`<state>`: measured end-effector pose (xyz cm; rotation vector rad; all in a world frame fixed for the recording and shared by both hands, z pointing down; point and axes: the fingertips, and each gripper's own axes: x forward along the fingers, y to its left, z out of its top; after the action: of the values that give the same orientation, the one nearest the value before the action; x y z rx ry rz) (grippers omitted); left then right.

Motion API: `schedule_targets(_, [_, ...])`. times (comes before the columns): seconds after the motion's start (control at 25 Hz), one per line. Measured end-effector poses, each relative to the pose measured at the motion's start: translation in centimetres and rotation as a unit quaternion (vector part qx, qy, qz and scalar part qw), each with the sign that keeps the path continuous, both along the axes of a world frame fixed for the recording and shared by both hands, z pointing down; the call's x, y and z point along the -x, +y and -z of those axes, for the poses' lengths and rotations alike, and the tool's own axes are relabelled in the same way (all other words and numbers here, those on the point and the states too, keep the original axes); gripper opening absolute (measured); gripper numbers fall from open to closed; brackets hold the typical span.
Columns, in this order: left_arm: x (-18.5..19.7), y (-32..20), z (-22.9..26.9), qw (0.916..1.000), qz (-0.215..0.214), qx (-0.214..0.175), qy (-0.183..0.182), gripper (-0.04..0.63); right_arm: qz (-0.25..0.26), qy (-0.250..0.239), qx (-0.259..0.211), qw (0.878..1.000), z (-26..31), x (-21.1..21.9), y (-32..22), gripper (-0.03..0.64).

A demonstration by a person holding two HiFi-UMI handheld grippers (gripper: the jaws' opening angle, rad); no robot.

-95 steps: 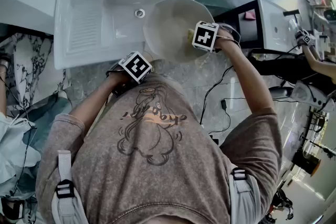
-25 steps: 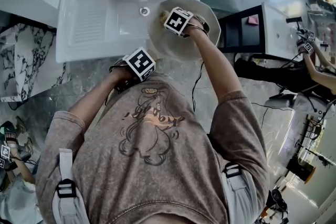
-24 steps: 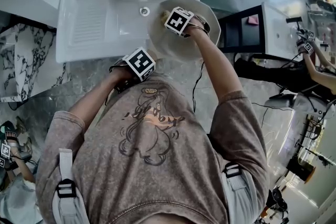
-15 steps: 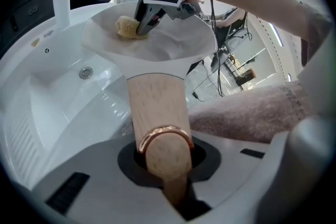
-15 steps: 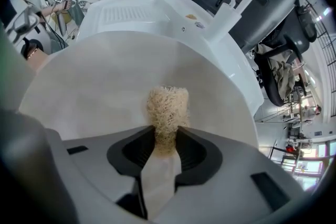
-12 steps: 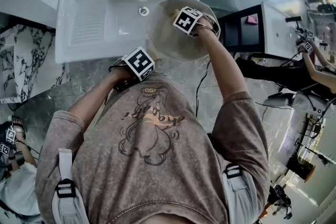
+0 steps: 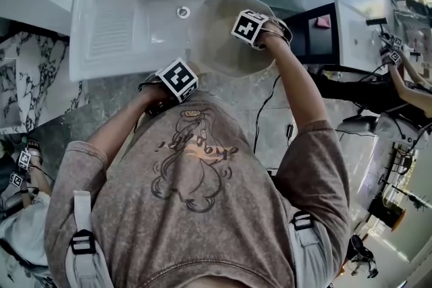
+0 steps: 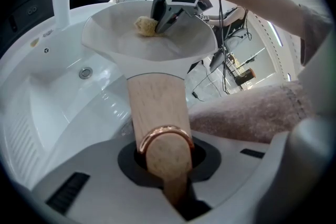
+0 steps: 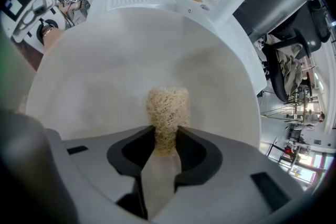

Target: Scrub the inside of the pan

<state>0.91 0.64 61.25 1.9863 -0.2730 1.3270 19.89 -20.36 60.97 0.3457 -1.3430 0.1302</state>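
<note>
Over the white sink [image 7: 115,17], my left gripper [image 8: 165,152] clamps the pan [image 9: 131,60] by its wooden handle [image 8: 155,102]. My right gripper [image 9: 167,139] pinches a fibrous scrubber [image 9: 167,105]. I'd press firmly, circling the whole inside.

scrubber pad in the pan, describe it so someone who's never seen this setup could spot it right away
Start at the white sink; a pale round pan is held over its right end, its wooden handle in the left gripper. Inside the pan, the right gripper pinches the scrubber pad. It is the only rough, straw-coloured fibrous tuft among smooth pale surfaces.
</note>
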Motion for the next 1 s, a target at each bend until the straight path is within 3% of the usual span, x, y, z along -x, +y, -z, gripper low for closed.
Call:
schedule_targets(0.32, [0.2,0.2,-0.1,1.0000,-0.007,0.005,-0.003,0.052,0.019,0.000,0.088,0.996,-0.7,-0.6,3.6,0.140])
schedule_targets(1.0, [-0.1,0.7,-0.1,0.9998,-0.009,0.016,0.000,0.051,0.045,-0.026,0.125,0.991,-0.4,0.9,9.0,0.140])
